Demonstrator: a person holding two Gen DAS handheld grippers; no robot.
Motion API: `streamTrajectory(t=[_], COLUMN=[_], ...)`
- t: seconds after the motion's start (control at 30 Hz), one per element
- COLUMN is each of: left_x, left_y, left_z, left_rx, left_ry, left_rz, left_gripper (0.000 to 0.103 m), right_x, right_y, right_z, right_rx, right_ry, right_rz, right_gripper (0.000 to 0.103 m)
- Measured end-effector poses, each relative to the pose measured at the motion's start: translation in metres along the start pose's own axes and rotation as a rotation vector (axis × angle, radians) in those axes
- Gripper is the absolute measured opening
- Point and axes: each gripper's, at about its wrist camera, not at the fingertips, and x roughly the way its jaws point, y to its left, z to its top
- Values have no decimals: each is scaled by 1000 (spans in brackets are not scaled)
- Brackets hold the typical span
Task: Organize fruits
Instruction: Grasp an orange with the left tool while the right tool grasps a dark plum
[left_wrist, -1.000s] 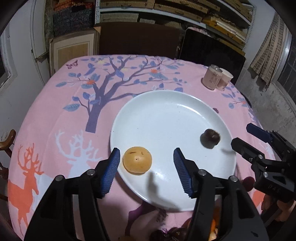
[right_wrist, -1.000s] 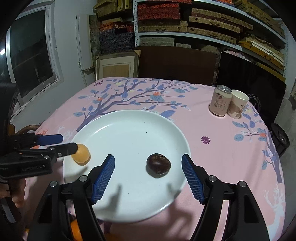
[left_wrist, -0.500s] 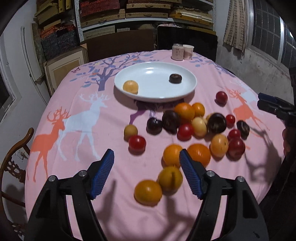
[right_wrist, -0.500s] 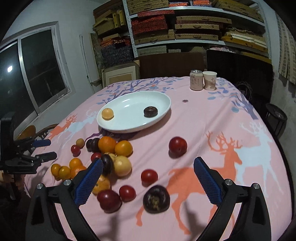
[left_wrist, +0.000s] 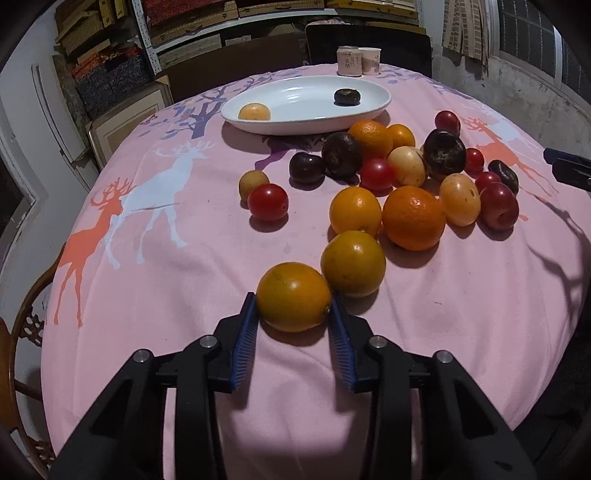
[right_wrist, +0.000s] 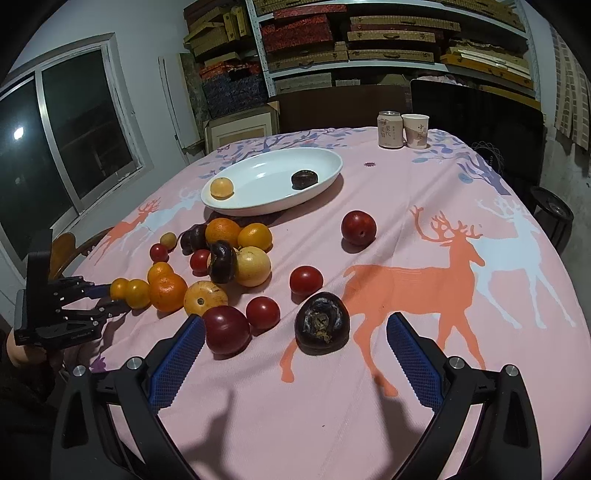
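A heap of oranges, red fruits, yellow fruits and dark fruits lies on the pink tablecloth. My left gripper (left_wrist: 293, 325) is shut on the nearest orange (left_wrist: 293, 296), which rests on the cloth; it also shows in the right wrist view (right_wrist: 107, 297). My right gripper (right_wrist: 295, 354) is open, with a dark purple fruit (right_wrist: 322, 323) and a dark red fruit (right_wrist: 226, 329) lying between its fingers. The white plate (left_wrist: 291, 118) stands farther back and holds a small yellow fruit (left_wrist: 253, 112) and a dark fruit (left_wrist: 347, 96).
A drink can (right_wrist: 390, 130) and a paper cup (right_wrist: 416, 131) stand at the table's far edge. A lone red fruit (right_wrist: 358, 228) lies right of the heap. A wooden chair (left_wrist: 22, 332) stands at the left. Shelves of boxes line the back wall.
Both grippers have pulled back from the plate to the near side of the table. My left gripper has closed on the nearest orange. My right gripper stays open, now low over the fruits.
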Motion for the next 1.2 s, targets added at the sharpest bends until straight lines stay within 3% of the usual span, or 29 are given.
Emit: streamTrajectory(t=[0.27,0.33,0.4,0.5,0.63,0.7,0.83,0.9,1.07,1.2], left_x=[-6,-9,-11,-12,-13,-13,-13,-15,-16,-8], left_y=[1,4,8,10,12,13,15,17,19,15], left_z=[-3,-6,-7,-10,-12,-12,-12,-12,-10,-11], left_rx=[-46,-69,-92,-107,-119,-124,-136,-145,-153,-140], left_ry=[-28,-32,-37,-38,-43,-45,-46,-52,-63,-43], left_rz=[-25,-29,-32,-40,-46,-47,-48,-52,-51,-44], left_gripper=[37,37,37,37,37,37,37,37,37,38], right_x=[17,27,35,46,59,59,56,51,45,48], right_y=[5,8,8,5,2,5,3,4,-2,-8], right_z=[-12,-11,-8,0,6,8,6,4,2,1], right_rx=[-60,-93,-116,-104,-72,-100,-103,-104,-85,-61], right_ry=[58,76,86,100,132,120,109,83,60,90], right_rz=[-41,-89,-119,-117,-42,-56,-56,-55,-34,-19], right_gripper=[99,98,87,80,63,40,37,28,21,23])
